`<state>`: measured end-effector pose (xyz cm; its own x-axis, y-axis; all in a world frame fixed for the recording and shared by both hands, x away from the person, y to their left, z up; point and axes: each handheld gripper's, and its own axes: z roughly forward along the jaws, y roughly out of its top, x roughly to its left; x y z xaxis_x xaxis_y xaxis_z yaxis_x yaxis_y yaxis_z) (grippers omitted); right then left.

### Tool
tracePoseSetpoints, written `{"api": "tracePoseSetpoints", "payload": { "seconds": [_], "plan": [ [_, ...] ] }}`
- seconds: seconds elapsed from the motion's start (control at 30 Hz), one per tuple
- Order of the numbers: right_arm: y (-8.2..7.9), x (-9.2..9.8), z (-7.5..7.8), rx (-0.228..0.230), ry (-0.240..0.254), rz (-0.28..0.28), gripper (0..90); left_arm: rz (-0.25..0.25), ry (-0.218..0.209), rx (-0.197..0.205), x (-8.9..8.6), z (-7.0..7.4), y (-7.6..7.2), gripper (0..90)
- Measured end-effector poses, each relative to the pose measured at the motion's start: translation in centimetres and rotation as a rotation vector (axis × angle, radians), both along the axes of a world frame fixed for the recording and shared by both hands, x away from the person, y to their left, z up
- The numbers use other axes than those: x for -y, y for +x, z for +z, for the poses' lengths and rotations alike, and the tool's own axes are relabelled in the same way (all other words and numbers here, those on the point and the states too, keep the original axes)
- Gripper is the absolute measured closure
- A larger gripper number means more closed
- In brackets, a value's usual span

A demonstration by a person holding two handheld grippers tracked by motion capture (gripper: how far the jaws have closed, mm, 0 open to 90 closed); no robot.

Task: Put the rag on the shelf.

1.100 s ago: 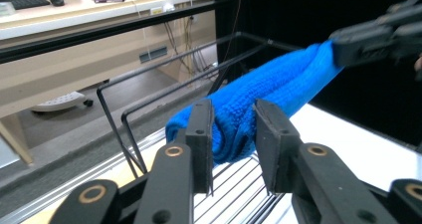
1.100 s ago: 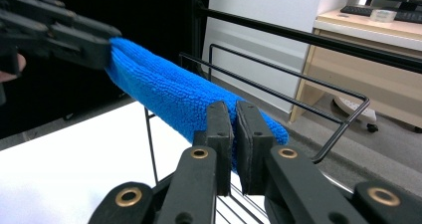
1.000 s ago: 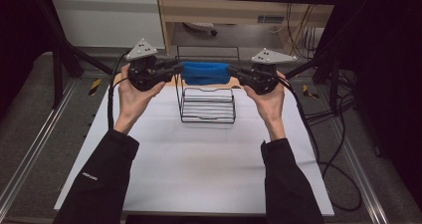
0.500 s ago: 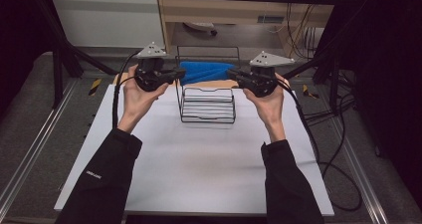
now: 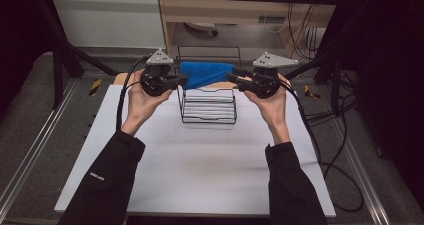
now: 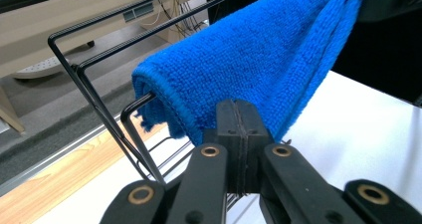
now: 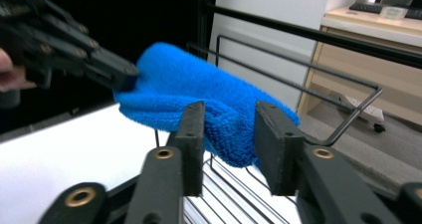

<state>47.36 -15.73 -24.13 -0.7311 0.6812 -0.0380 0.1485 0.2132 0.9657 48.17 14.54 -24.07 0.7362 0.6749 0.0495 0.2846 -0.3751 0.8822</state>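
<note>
Up on the top bars of a black wire rack (image 5: pixel 208 105) hangs a blue cloth (image 5: pixel 206 73), draped over the wires so that its folded edge curls round one bar and its ends fall on either side. The rack stands near the far edge of a white table (image 5: pixel 200 160), between the person's two hands.

At the cloth's left end in the high view, the left gripper (image 5: pixel 178 80) has its jaws pressed flat together; in the left gripper view (image 6: pixel 240 134) the pads meet along a single seam, just below the cloth's hem, and whether any fabric is pinched in that seam cannot be made out — the cloth lies right behind the tips. The left hand (image 5: pixel 142 97) holds it about level with the rack's top.

On the other side, the right gripper (image 5: pixel 234 79) has just been opening: in the right gripper view (image 7: pixel 230 134) its two pads stand apart with the cloth's rounded end between them, the left pad close against the fabric and the right one clear of it — no squeeze shows. The right hand (image 5: pixel 270 102) carries it level, pointing toward the left gripper's tip across the cloth.
</note>
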Motion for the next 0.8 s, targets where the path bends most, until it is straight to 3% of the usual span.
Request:
{"api": "tracePoseSetpoints", "payload": {
  "seconds": [0.07, 0.27, 0.5, 0.63, 0.8],
  "plan": [
    [0.0, 0.0, 0.3, 0.003, 0.013, 0.000, 60.5, 0.000, 0.007, -0.002, 0.0, -0.2, 0.1, 90.0],
    [-0.1, -0.2, 0.9, 0.014, 0.035, 0.012, 59.6, 0.003, 0.022, -0.005, 0.1, -0.7, 0.2, 90.0],
    [-0.2, -0.5, -0.1, -0.058, 0.013, 0.027, 88.6, -0.002, 0.024, -0.003, 0.2, -1.4, 0.3, 90.0],
    [0.0, -0.4, -1.7, -0.111, -0.007, 0.017, 90.0, 0.001, 0.026, -0.001, 0.1, -1.8, 0.3, 90.0],
    [0.4, -0.2, -3.3, -0.119, -0.024, -0.021, 90.0, 0.002, 0.028, -0.003, 0.2, -2.3, 0.5, 90.0]
  ]
}}
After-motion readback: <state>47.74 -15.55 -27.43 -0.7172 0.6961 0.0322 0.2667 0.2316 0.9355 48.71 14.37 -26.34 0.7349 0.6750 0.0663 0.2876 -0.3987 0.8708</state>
